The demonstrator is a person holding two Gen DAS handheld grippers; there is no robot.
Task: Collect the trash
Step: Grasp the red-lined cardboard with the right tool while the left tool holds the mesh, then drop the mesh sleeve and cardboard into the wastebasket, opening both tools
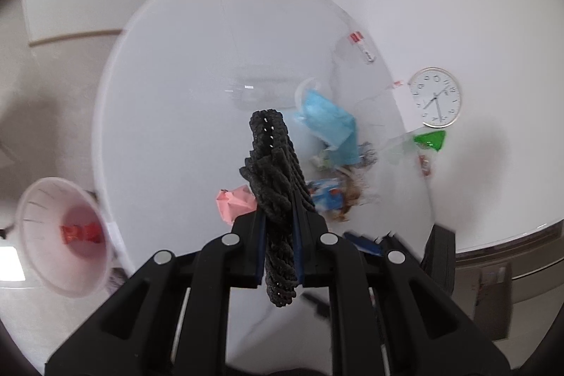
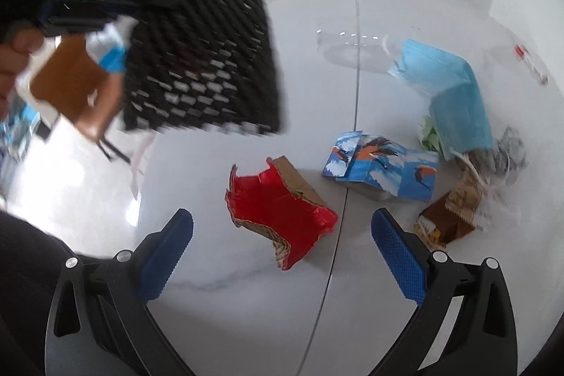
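While left hand-held gripper [image 1: 278,224] clamps black mesh sheet [image 1: 273,164] | right hand-held gripper [image 2: 282,256] gapes empty above red torn cardboard [image 2: 278,210]

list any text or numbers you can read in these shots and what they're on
Wall clock: hour numerals ring the dial, too blurred to quote.
Clear wrapper's red label: print too blurred.
Blue printed packet: pictures only, no legible words.
Brown packet: markings unreadable.

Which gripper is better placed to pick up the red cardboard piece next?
Right. The right gripper is open just before the red cardboard; the left gripper is shut on black mesh.
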